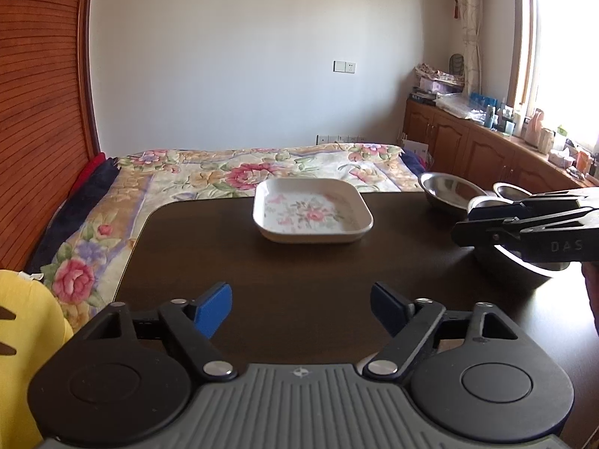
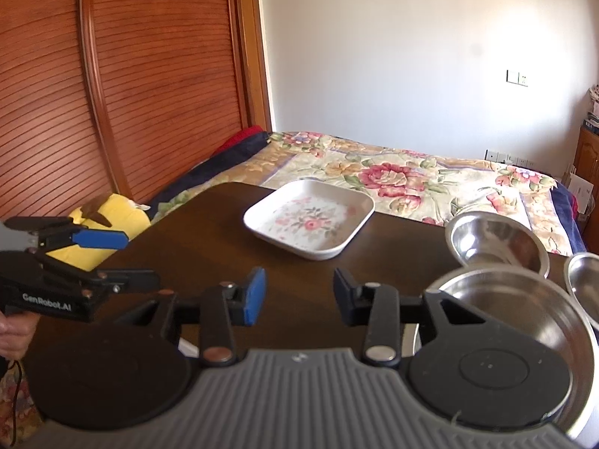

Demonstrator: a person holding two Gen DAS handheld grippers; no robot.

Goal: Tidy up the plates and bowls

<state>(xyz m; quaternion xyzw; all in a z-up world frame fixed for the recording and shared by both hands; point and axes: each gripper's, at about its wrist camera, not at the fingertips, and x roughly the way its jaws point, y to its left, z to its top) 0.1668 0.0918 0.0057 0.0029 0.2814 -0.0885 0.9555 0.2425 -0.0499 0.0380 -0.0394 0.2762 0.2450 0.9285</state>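
A square white plate with a pink flower print [image 1: 312, 209] [image 2: 309, 219] lies on the dark wooden table [image 1: 262, 262] towards its far edge. Three steel bowls stand at the right: a mid-sized one [image 1: 449, 189] [image 2: 498, 241], a large one [image 1: 524, 269] [image 2: 524, 310] nearest, and a third [image 1: 509, 189] [image 2: 586, 280] at the far right. My left gripper [image 1: 301, 305] [image 2: 119, 260] hovers open over the near left of the table, holding nothing. My right gripper [image 2: 299, 295] [image 1: 464, 223] is open and holds nothing, just left of the large bowl.
A bed with a flowered cover [image 1: 224, 172] runs along the table's far side. A yellow soft toy [image 2: 112, 217] lies off the table's left edge, by slatted wooden doors [image 2: 112, 93]. A cluttered wooden cabinet [image 1: 486, 142] stands under the window. A person's hand [image 2: 11, 333] holds the left gripper.
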